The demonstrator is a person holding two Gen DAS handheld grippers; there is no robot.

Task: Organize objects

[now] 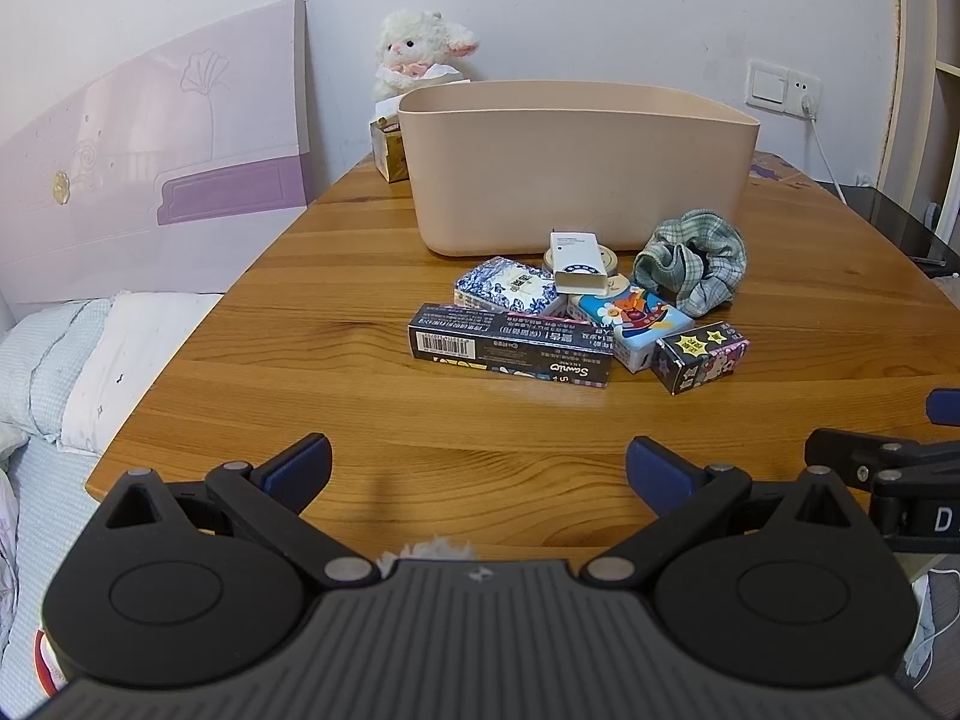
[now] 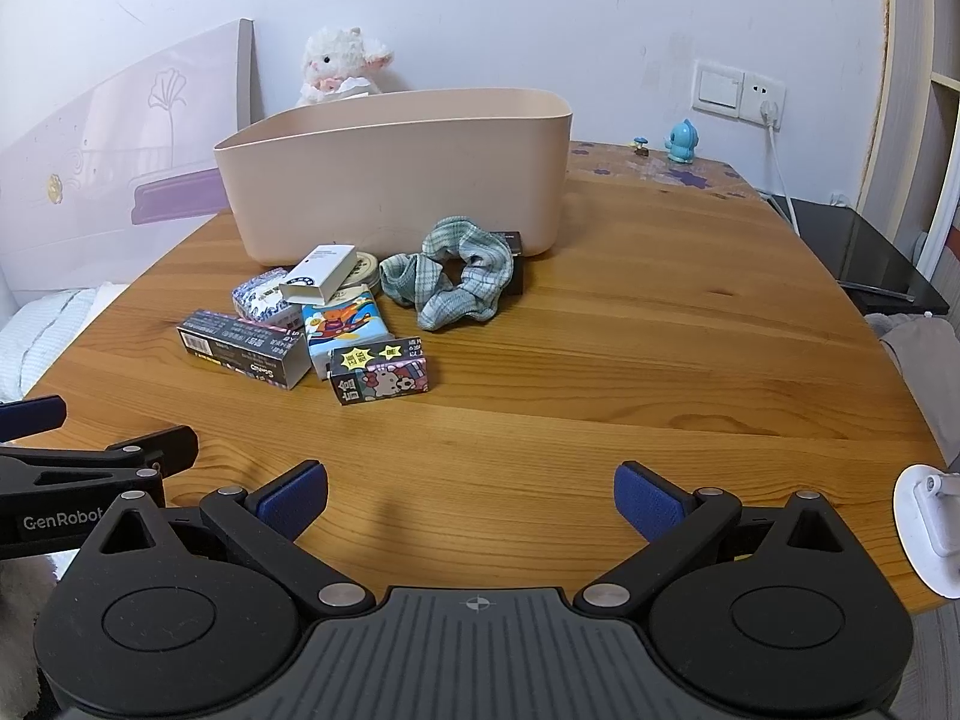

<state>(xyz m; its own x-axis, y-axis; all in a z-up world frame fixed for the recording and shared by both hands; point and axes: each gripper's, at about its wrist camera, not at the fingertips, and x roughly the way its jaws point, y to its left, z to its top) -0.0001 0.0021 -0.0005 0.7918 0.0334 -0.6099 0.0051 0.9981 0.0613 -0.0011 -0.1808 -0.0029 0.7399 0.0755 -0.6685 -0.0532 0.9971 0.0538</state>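
A beige plastic bin [image 1: 576, 162] [image 2: 396, 174] stands on the wooden table [image 1: 360, 420] [image 2: 660, 360]. In front of it lies a pile: a long black Sanrio box [image 1: 510, 348] [image 2: 243, 349], a small black Hello Kitty box [image 1: 702, 357] [image 2: 379, 372], a blue cartoon tissue pack [image 1: 636, 321] [image 2: 342, 324], a blue-white patterned pack [image 1: 510, 288] [image 2: 261, 294], a white box [image 1: 579, 261] [image 2: 318, 273] on a round tin, and a green checked scrunchie [image 1: 693, 261] [image 2: 456, 276]. My left gripper [image 1: 478, 471] and right gripper [image 2: 471, 501] are both open and empty, near the table's front edge.
A white plush lamb [image 1: 420, 54] [image 2: 342, 63] and a tissue box [image 1: 389, 147] stand behind the bin. A blue figurine [image 2: 681, 143] stands at the back right. A bed [image 1: 72, 360] lies left of the table. A black side surface [image 2: 870, 258] is at the right.
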